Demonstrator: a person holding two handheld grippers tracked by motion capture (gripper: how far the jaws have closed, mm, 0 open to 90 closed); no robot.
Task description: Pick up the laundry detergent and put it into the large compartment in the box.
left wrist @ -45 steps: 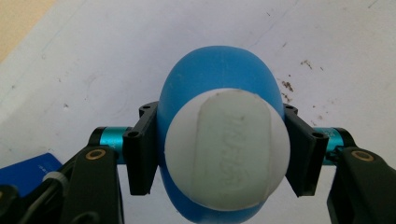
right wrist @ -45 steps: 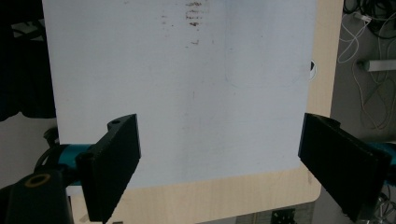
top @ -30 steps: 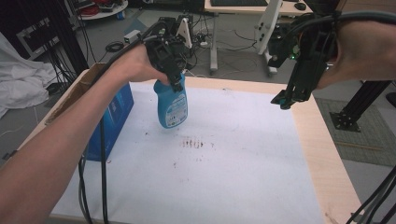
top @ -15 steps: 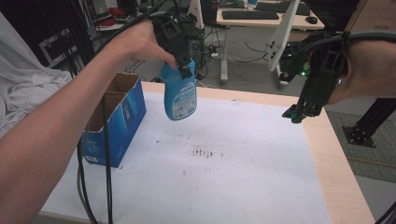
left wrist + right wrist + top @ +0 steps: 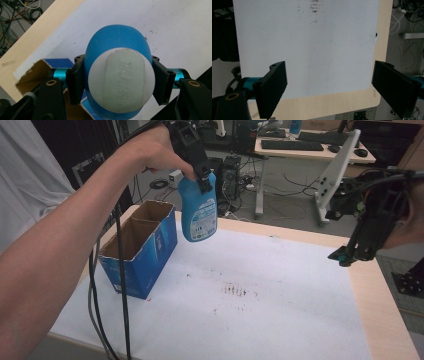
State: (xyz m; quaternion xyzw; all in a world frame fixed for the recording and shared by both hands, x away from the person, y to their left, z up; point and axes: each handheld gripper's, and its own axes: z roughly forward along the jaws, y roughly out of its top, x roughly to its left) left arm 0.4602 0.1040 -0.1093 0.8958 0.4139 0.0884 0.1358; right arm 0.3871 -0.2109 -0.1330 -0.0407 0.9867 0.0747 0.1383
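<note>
Left tongs (image 5: pixel 204 176) clamped on the neck of a blue cleaner bottle (image 5: pixel 199 212), just under its pale cap (image 5: pixel 123 79); the left gripper view shows both black jaws pressed against the shoulders either side of the cap. Bottle hangs upright in the air, clear of the worktop (image 5: pixel 280 295), above and just to the right of an open blue cardboard box (image 5: pixel 142 251) with two compartments, which stands near the left edge. Right tongs (image 5: pixel 352 251) hover over the worktop's right side, jaws spread wide, nothing between them. Judgement on handling: rigid plastic body, smooth and probably slippery on its flat faces, with some weight low down if liquid is inside, so it could swing or slide under a loose grip. The neck below the cap looks the surest hold, narrow and stiff, the cap acting as a stop. Squeezing the broad body would likely flex it. White sheet on the worktop carries dark smudges (image 5: pixel 235 291) near centre.
</note>
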